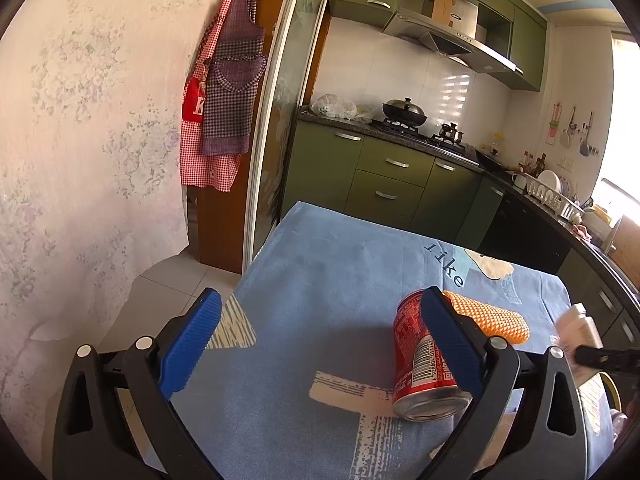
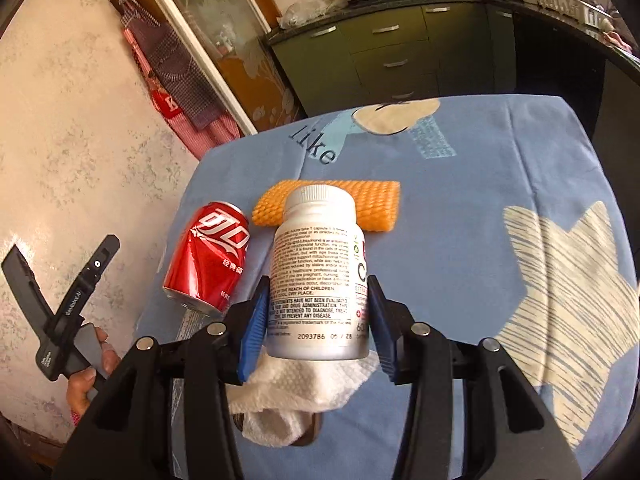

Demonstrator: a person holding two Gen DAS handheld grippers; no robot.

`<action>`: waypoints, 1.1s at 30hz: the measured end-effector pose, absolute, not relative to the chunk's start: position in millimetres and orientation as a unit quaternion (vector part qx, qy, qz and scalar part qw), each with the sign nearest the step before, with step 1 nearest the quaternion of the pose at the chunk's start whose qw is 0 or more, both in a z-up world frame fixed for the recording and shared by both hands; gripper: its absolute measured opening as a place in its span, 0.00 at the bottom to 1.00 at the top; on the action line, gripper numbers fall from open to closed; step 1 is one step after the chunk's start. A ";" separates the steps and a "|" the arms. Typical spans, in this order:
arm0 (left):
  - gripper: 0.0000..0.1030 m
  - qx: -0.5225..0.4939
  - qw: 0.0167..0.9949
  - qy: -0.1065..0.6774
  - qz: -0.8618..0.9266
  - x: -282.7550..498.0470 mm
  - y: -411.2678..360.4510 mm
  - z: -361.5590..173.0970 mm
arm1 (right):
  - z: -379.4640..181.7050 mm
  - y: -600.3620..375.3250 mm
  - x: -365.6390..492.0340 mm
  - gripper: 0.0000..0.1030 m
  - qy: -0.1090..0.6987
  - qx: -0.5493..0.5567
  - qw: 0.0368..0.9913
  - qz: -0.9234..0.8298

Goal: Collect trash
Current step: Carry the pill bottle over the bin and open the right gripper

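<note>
A dented red soda can (image 1: 420, 360) lies on its side on the blue tablecloth (image 1: 320, 288); it also shows in the right wrist view (image 2: 208, 256). My left gripper (image 1: 320, 340) is open above the cloth, its right finger just in front of the can. An orange foam net (image 1: 492, 318) lies behind the can, and shows in the right wrist view (image 2: 376, 204). My right gripper (image 2: 318, 320) is shut on a white pill bottle (image 2: 316, 276), held above a crumpled white paper towel (image 2: 304, 392). The bottle appears blurred at the left wrist view's right edge (image 1: 580, 324).
The table stands in a kitchen. Green cabinets (image 1: 384, 176) and a stove with a wok (image 1: 404, 110) are beyond its far edge. A floral wall (image 1: 80, 160) and hanging aprons (image 1: 224, 100) are to the left. Tiled floor (image 1: 176, 280) lies past the table's left edge.
</note>
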State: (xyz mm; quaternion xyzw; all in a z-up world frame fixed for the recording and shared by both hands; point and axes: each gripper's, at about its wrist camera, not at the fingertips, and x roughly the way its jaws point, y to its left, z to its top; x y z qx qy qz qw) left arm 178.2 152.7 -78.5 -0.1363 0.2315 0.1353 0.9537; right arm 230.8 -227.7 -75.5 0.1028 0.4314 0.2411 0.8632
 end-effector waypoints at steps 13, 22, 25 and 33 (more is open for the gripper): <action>0.95 -0.110 0.953 0.240 0.146 185.4 143.5 -83.3 | -107.6 -460.7 203.2 0.44 0.430 0.178 0.885 -0.024; 0.95 -0.103 0.952 0.248 0.145 189.6 140.5 -87.3 | -140.7 -508.8 197.7 0.61 0.468 0.149 0.868 -0.071; 0.95 -0.100 0.953 0.249 0.140 190.2 138.7 -88.2 | -130.0 -510.8 186.7 0.61 0.445 0.167 0.878 -0.061; 0.95 -0.111 0.955 0.255 0.100 192.8 132.2 -89.5 | -113.0 -505.1 152.9 0.65 0.410 0.192 0.891 -0.037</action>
